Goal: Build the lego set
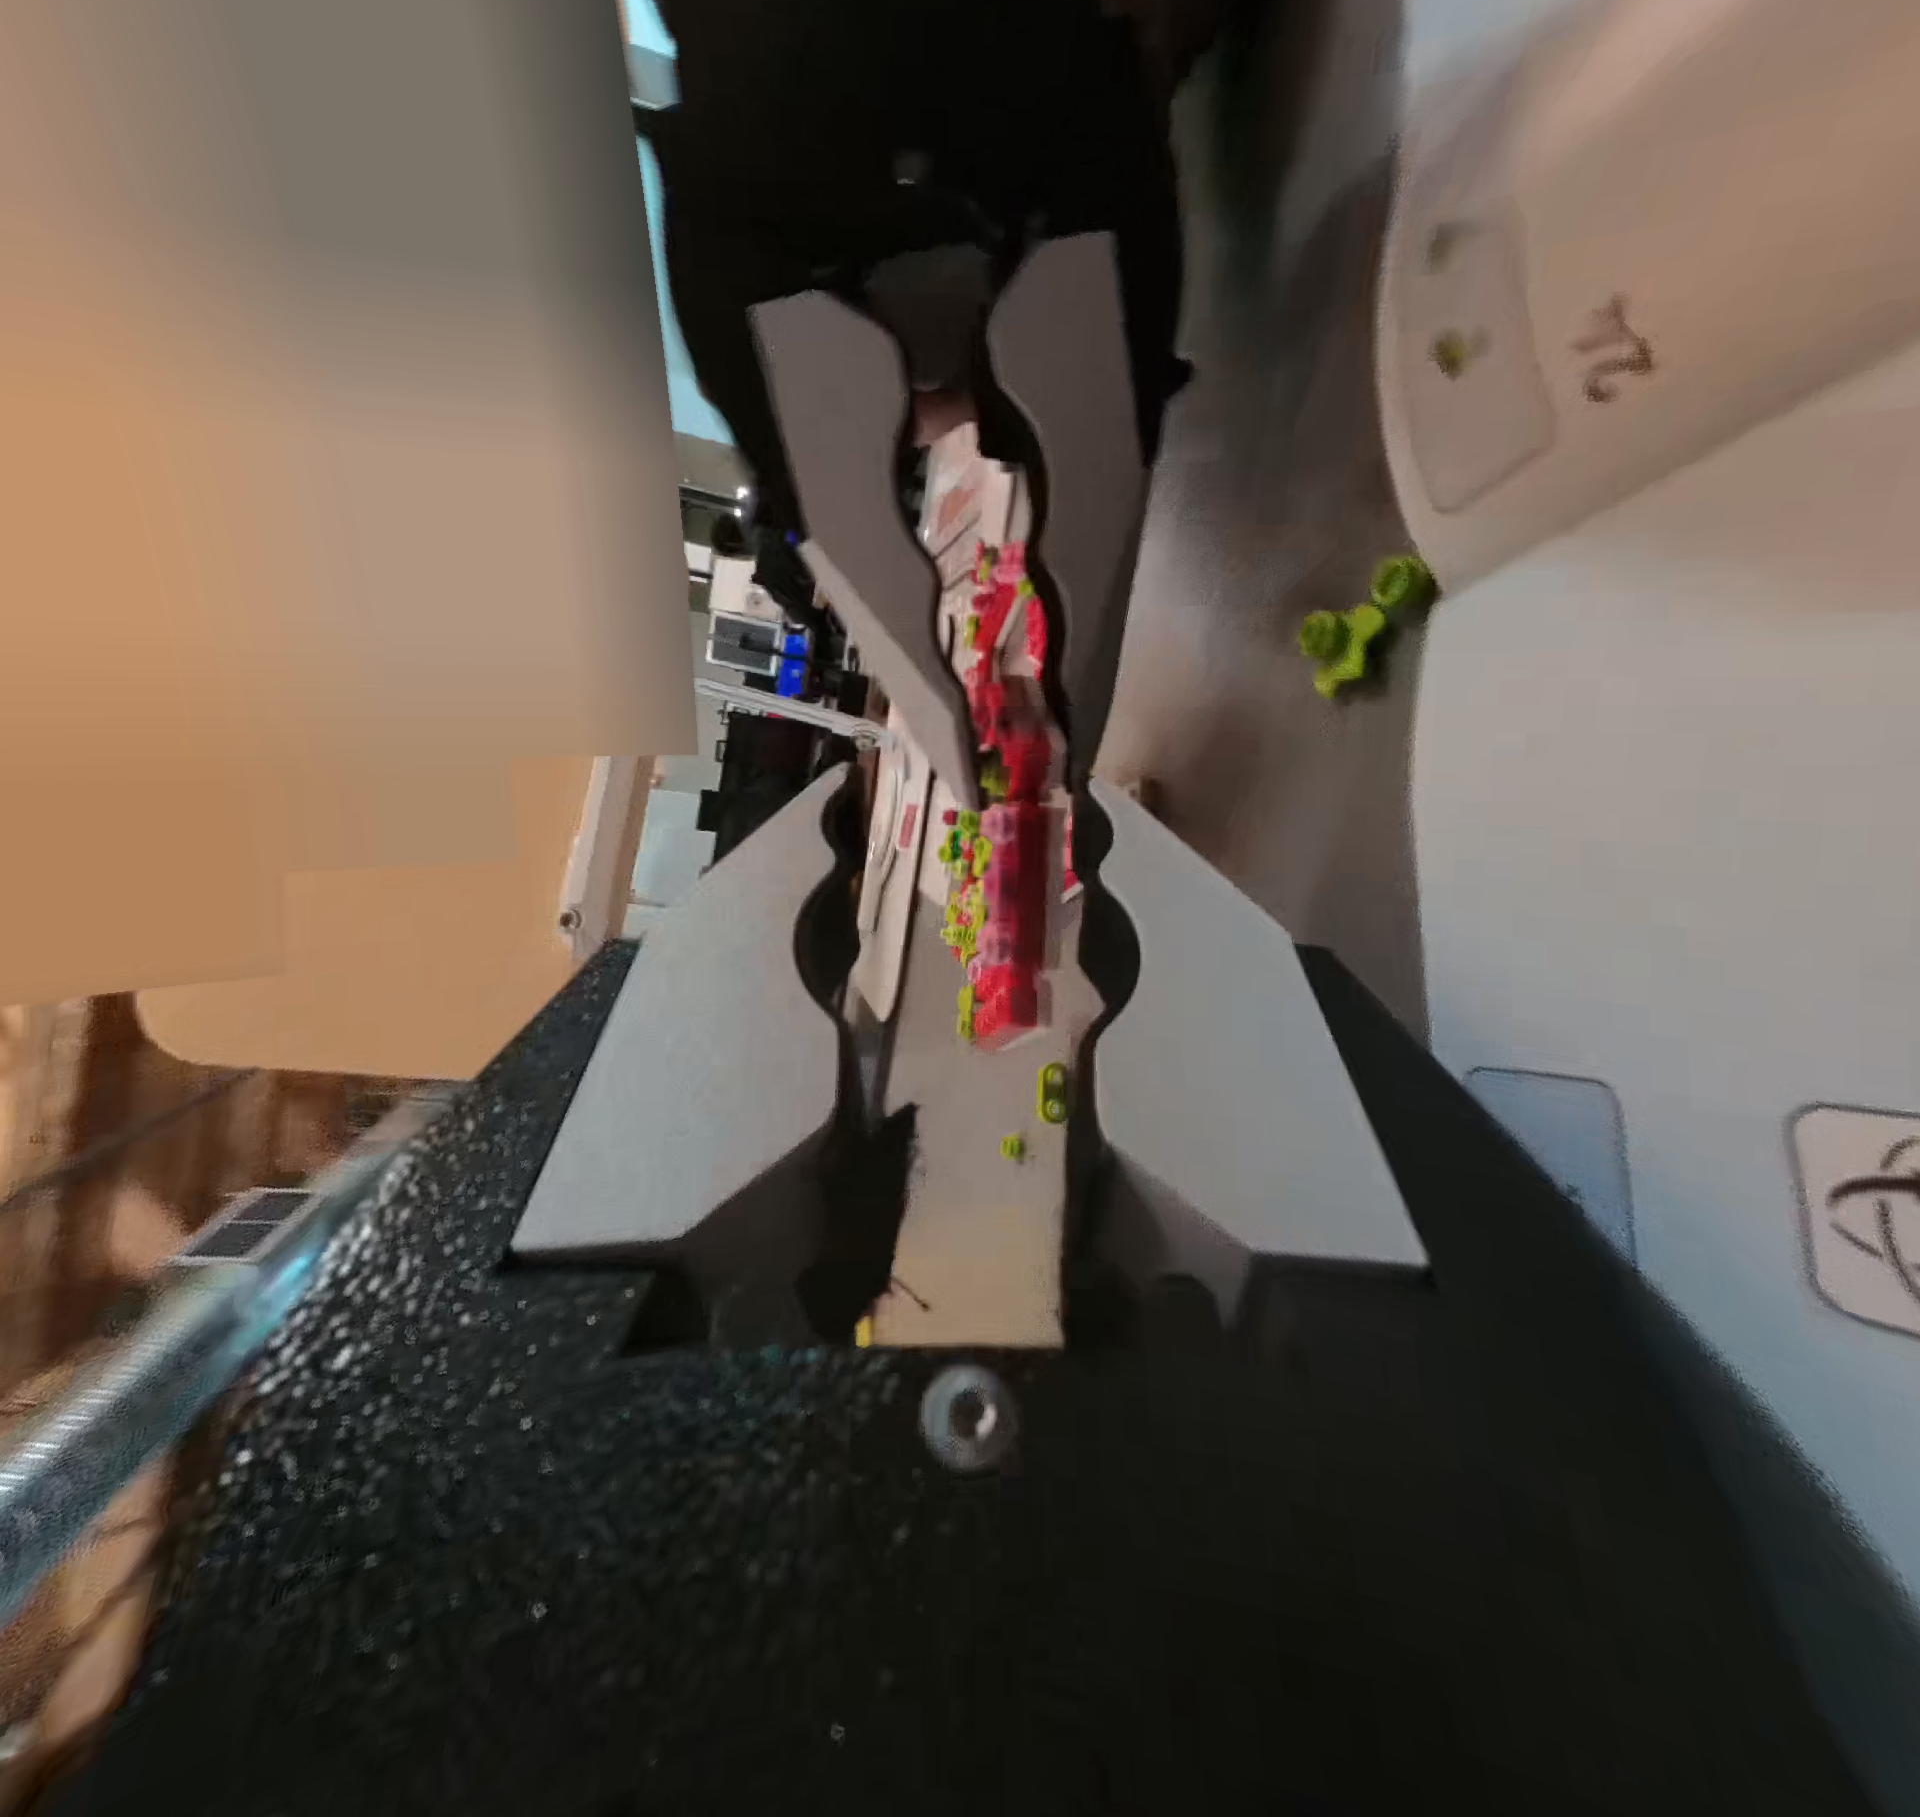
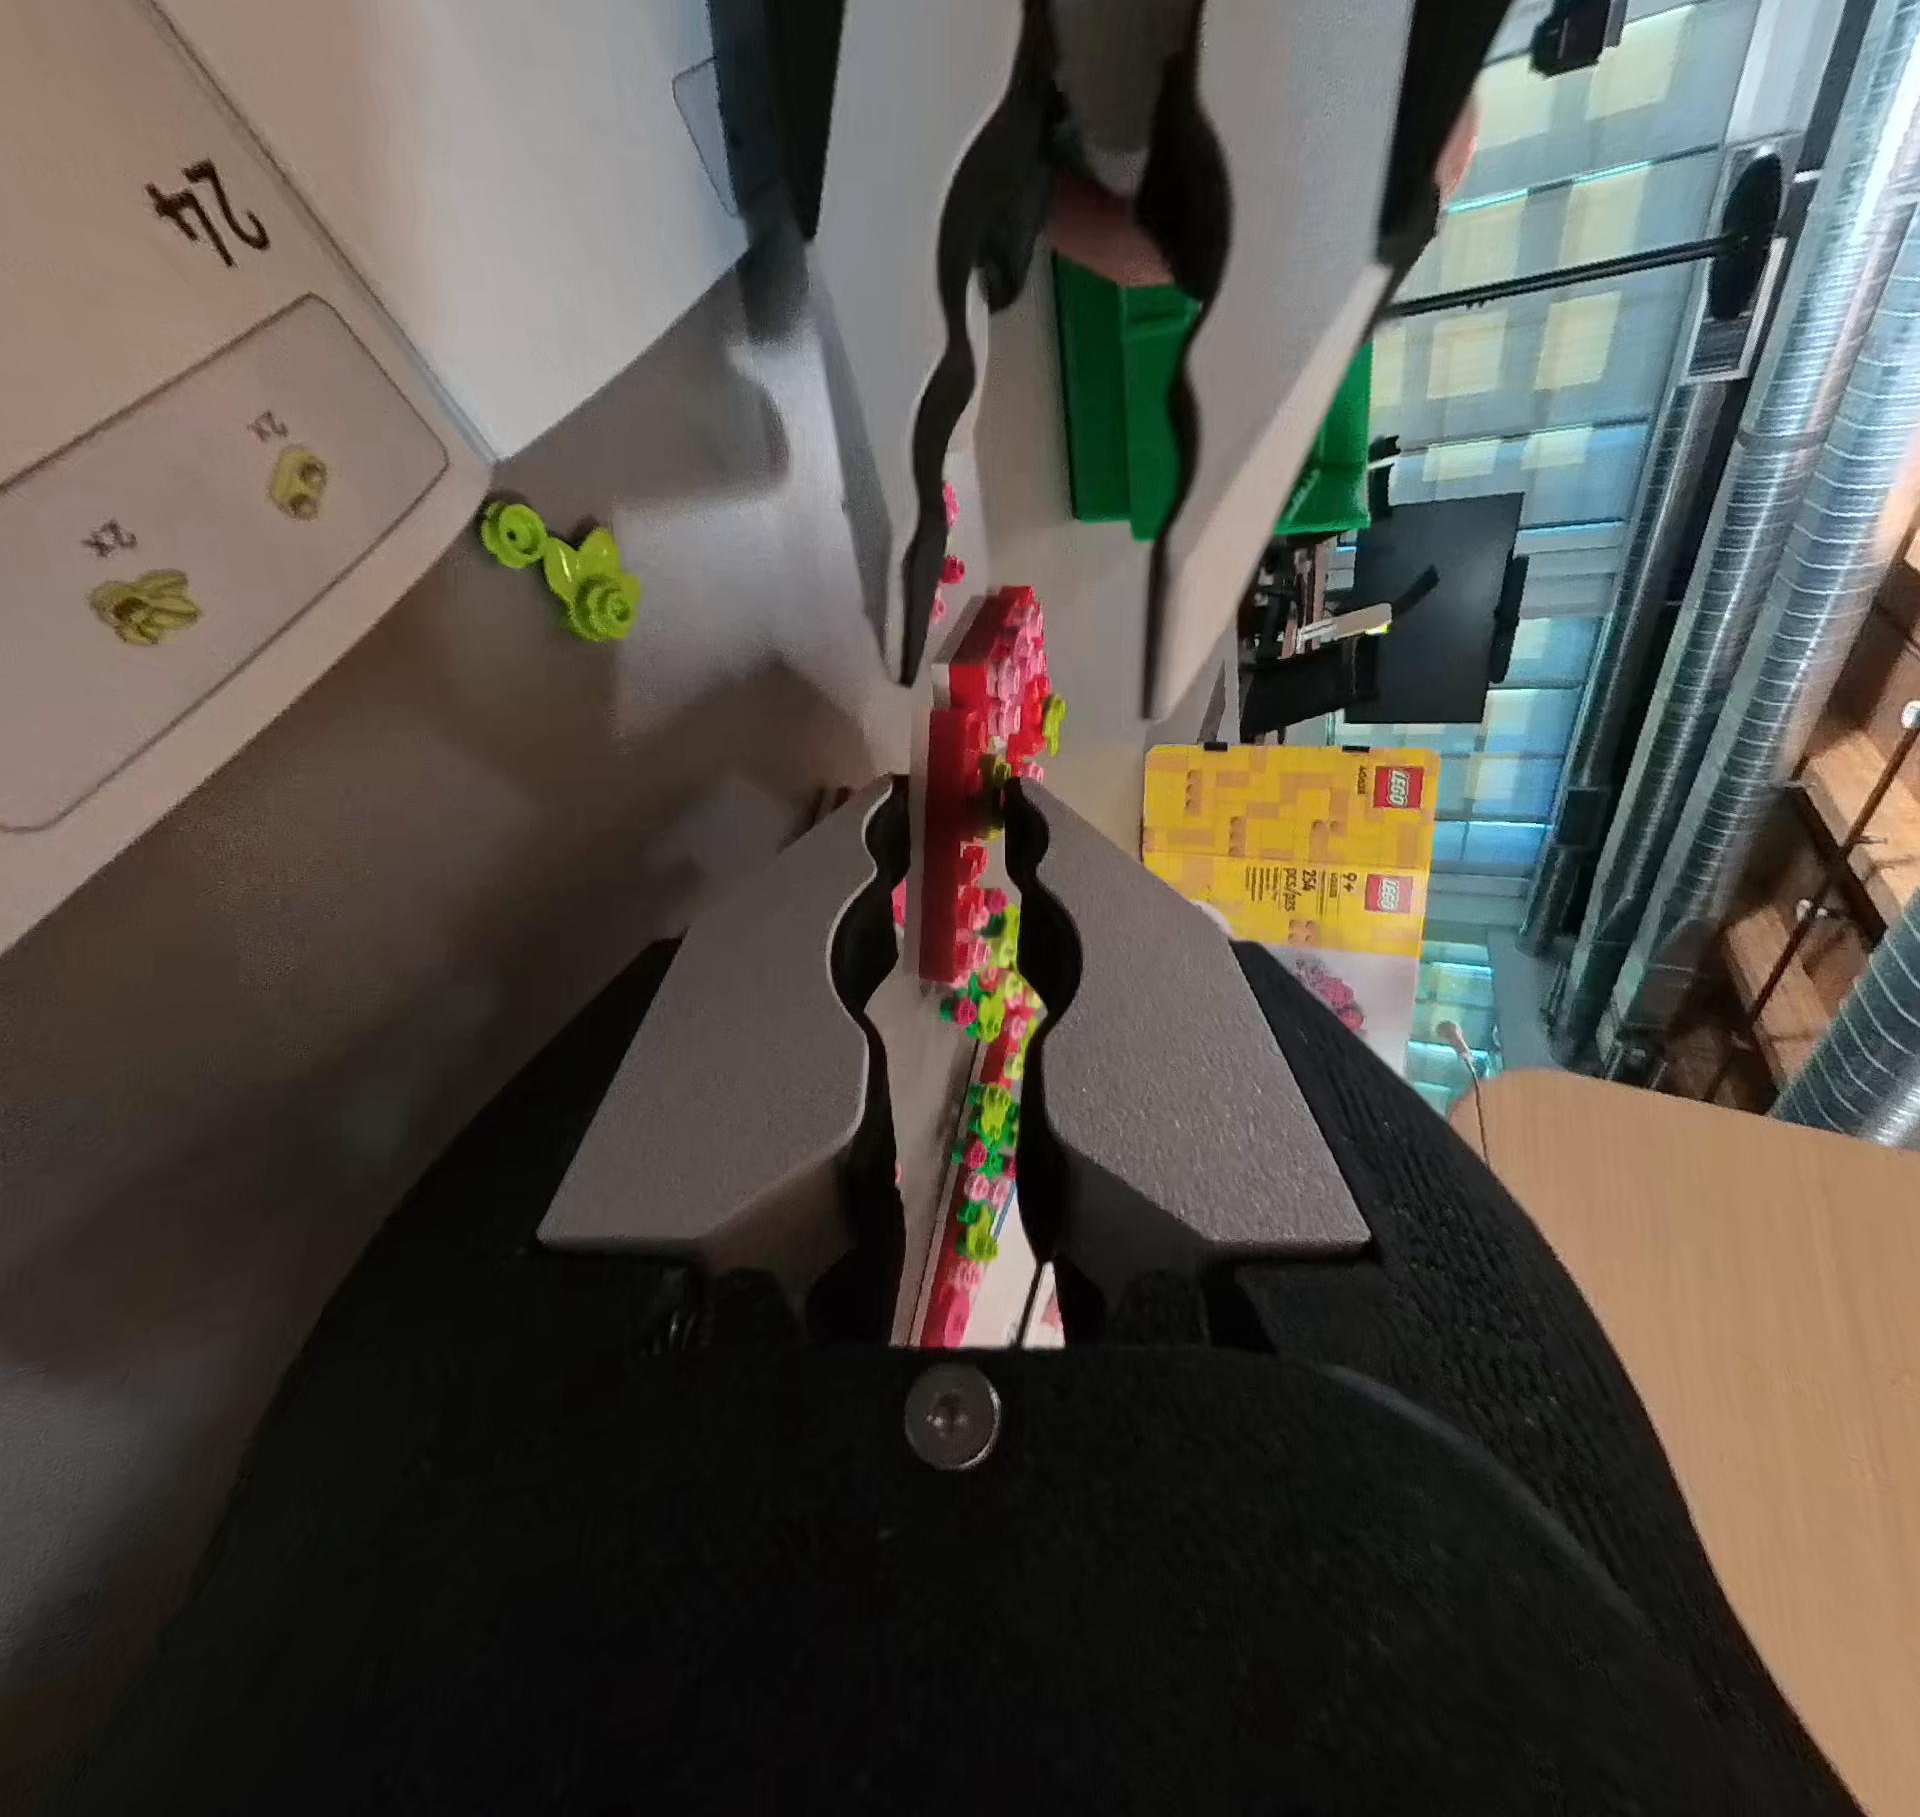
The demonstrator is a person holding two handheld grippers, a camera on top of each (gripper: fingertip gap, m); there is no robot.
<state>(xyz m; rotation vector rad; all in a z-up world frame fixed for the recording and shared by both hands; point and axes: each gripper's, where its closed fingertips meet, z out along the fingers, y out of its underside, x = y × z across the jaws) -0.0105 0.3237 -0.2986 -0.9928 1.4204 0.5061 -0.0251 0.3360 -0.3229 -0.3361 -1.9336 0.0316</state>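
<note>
Your left gripper [image 1: 961,796] has its fingers parted a moderate way, with the red-and-pink lego build [image 1: 1013,884] in the gap; whether they touch it, you cannot tell. Outside its right finger lies a lime green piece [image 1: 1361,629], beside the instruction booklet [image 1: 1662,313]. Your right gripper [image 2: 961,796] is nearly closed, fingertips pinching the lego build [image 2: 961,832]. The yellow box [image 2: 1288,848] stands beyond its right finger.

Colours: brick assembly, loose piece, box.
Red-and-pink studded brick assembly [image 2: 961,832] with lime accents; lime-green loose plastic piece [image 2: 566,567]; yellow brick-patterned cardboard box [image 2: 1288,848].
</note>
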